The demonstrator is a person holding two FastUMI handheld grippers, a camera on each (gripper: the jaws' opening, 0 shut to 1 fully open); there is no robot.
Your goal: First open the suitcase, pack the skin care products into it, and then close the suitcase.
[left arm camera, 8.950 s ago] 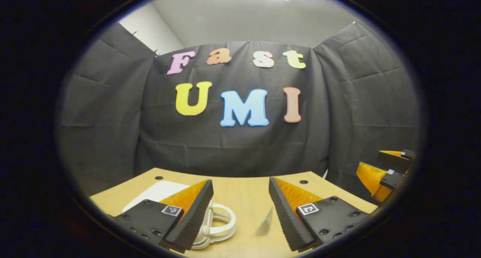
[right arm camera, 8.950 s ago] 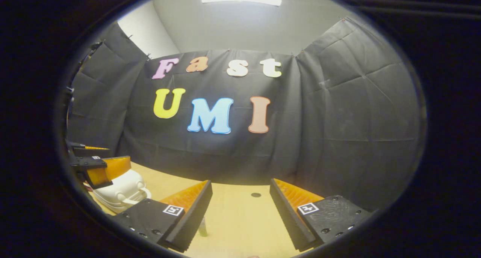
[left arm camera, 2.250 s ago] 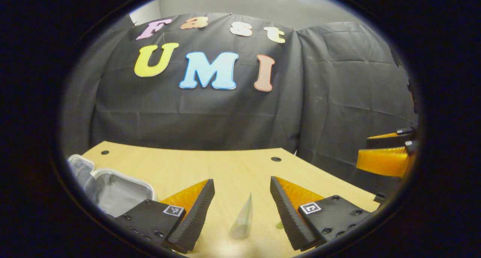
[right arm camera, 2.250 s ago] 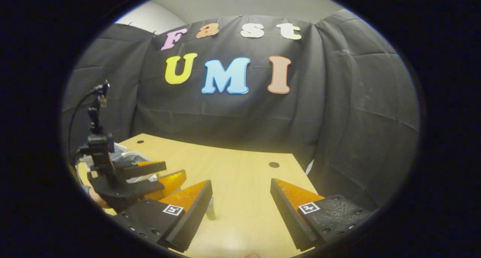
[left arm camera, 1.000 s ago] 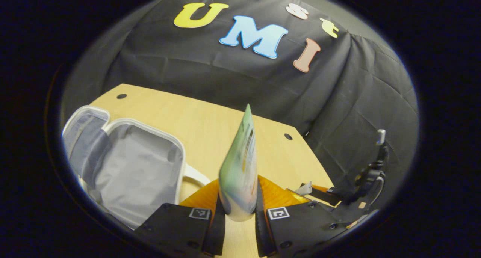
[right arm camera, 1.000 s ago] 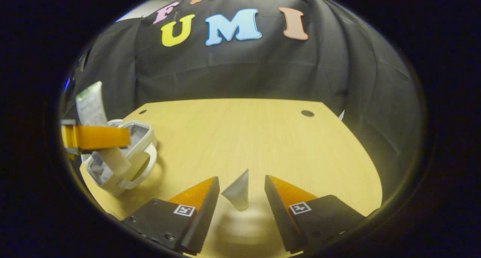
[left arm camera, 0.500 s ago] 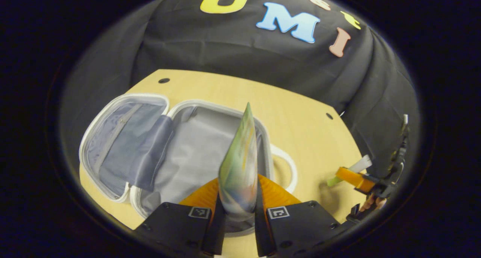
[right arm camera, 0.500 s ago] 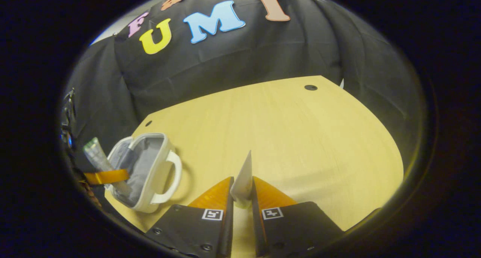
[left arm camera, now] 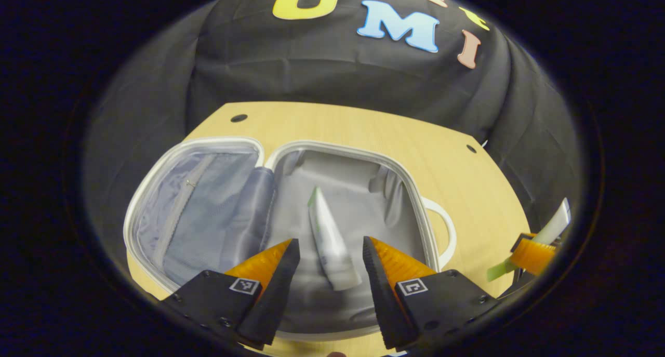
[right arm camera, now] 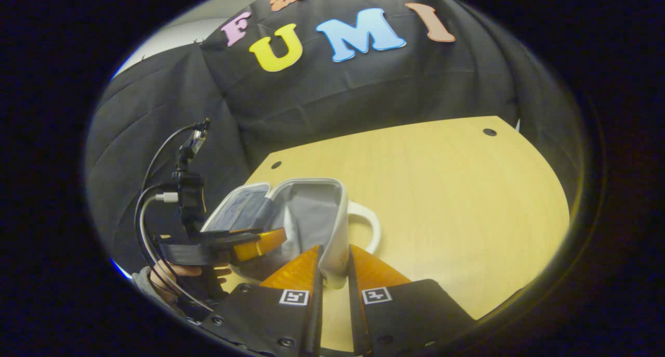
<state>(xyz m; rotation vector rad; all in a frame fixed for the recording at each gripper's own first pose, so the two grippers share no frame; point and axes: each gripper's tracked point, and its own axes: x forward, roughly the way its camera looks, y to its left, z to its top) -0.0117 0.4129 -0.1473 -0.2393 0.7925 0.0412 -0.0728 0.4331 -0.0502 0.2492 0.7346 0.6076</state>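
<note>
A small white suitcase [left arm camera: 415, 201] lies open on the wooden table [left arm camera: 363, 128], with a mesh-lined lid half on the left and a grey-lined half on the right. A white and green tube [left arm camera: 330, 242] lies in the grey half. My left gripper [left arm camera: 327, 266] hovers open just above it, touching nothing. In the right gripper view, my right gripper [right arm camera: 334, 249] is shut on a second pale tube [right arm camera: 332, 271], seen edge-on, right beside the suitcase [right arm camera: 340, 227] wall and handle [right arm camera: 371, 227]. The left gripper [right arm camera: 244, 245] reaches over the case from the left.
A hand [right arm camera: 176, 271] holds the left gripper, with cables rising behind it. The right gripper [left arm camera: 535, 245] with its tube [left arm camera: 553, 227] sits at the far right of the left gripper view. Bare tabletop [right arm camera: 441, 190] spreads right of the case; black cloth walls surround it.
My left gripper has opened and let its tube drop into the grey half of the suitcase. The right gripper, still shut on its tube, has moved closer to the case.
</note>
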